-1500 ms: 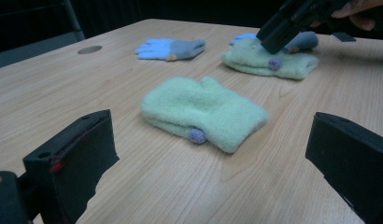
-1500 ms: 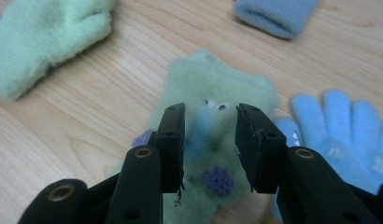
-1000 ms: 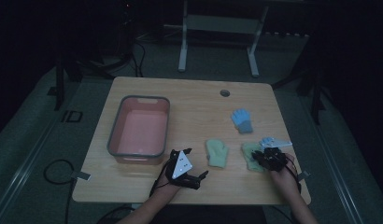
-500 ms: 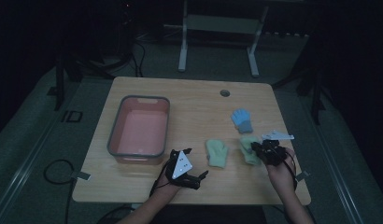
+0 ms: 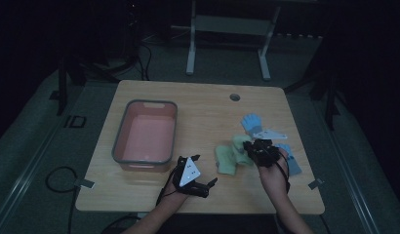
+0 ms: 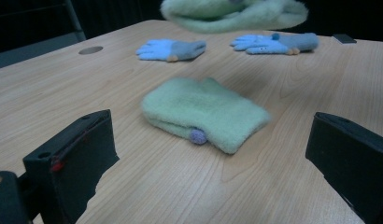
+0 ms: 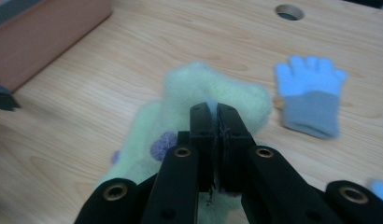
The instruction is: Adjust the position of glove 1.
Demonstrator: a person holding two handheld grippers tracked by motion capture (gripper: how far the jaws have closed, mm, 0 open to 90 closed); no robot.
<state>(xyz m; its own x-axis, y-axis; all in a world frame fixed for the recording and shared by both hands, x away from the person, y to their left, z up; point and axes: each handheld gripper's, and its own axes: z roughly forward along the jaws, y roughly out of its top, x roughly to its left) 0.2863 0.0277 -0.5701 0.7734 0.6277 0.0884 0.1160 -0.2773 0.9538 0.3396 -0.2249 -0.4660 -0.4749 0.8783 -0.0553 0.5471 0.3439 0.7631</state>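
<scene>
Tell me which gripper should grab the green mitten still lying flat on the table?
Left. The left gripper is open, with the flat green mitten between its jaws. The right gripper is shut on the other green mitten, held up.

Bare table between pink bin and gloves is passable; green glove lies ahead of wide-apart left gripper jaws.
</scene>
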